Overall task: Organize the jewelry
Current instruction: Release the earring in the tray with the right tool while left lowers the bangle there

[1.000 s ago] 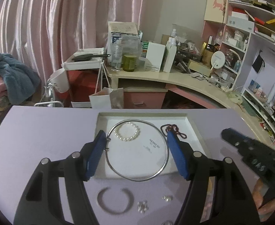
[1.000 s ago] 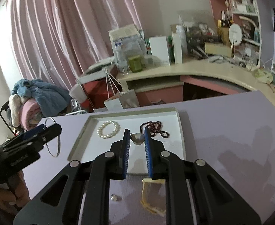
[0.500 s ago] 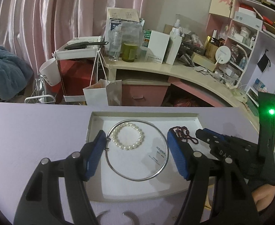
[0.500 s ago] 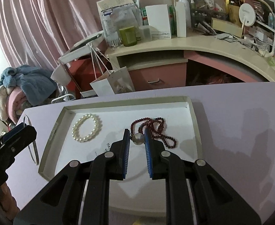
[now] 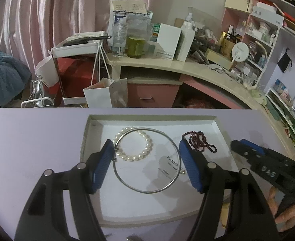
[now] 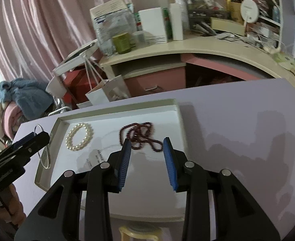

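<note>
My left gripper (image 5: 147, 152) is shut on a large silver hoop bangle (image 5: 147, 192) and holds it over the white tray (image 5: 153, 118). In the tray lie a pearl bracelet (image 5: 134, 157) and a dark red bead necklace (image 5: 199, 141). My right gripper (image 6: 147, 152) is open and empty above the tray, just in front of the red necklace (image 6: 139, 133). The small round bead it held is not visible. The right wrist view also shows the pearl bracelet (image 6: 79, 137), the tray (image 6: 175, 102), the hoop (image 6: 45, 156) and the left gripper (image 6: 34, 138) at the tray's left edge.
The tray sits on a lilac table (image 5: 31, 140). A yellow item (image 6: 139, 234) lies near the table's front edge. Behind the table are a cluttered beige desk (image 5: 187, 68), a white paper bag (image 5: 105, 94), pink curtains and shelves at right.
My right gripper has opened and let go of the small round bead over the tray. My left gripper has carried the hoop forward over the tray.
</note>
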Demonstrator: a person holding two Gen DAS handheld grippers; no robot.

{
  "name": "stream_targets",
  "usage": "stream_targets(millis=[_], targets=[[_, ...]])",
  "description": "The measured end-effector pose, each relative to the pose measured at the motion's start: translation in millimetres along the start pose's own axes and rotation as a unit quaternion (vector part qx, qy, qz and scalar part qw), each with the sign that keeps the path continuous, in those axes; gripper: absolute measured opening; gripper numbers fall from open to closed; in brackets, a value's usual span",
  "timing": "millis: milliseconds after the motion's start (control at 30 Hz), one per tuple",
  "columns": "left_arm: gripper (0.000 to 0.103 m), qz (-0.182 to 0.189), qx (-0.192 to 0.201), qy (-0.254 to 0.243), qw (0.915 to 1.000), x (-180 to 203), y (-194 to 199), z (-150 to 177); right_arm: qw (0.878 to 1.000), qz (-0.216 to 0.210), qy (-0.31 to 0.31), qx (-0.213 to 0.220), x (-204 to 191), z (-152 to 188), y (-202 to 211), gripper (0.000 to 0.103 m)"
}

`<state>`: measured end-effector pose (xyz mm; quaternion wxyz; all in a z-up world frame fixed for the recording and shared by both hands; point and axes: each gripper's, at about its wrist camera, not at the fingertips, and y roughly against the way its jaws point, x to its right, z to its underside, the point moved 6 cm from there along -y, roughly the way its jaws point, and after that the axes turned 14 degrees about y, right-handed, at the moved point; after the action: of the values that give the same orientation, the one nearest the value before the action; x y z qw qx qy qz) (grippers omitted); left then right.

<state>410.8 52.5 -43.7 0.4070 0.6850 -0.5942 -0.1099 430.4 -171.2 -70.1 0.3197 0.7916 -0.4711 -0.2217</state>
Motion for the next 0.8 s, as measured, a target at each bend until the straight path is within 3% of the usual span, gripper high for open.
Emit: stream_targets(millis=[567,633,700,800], targets=[[0.068,-0.012,-0.012,-0.012,0.9998,5.0,-13.9,4.7,1.0,0.016,-0.014,0.009,11.4,10.4,19.4,0.035],[0.069,-0.009,-0.013,-0.017,0.9997,6.4,-14.0,5.8,1.0,0.018,-0.015,0.011,11.6,11.3,22.4,0.035],[0.08,-0.011,-0.008,-0.02,0.9997,7.6,-10.1,5.3,1.0,0.019,-0.017,0.013,12.6,12.6,26.6,0.035],[0.081,-0.008,0.001,-0.018,0.9998,8.0,-0.1,3.9,0.999,0.022,-0.023,0.018,13.9,17.0,35.1,0.035]])
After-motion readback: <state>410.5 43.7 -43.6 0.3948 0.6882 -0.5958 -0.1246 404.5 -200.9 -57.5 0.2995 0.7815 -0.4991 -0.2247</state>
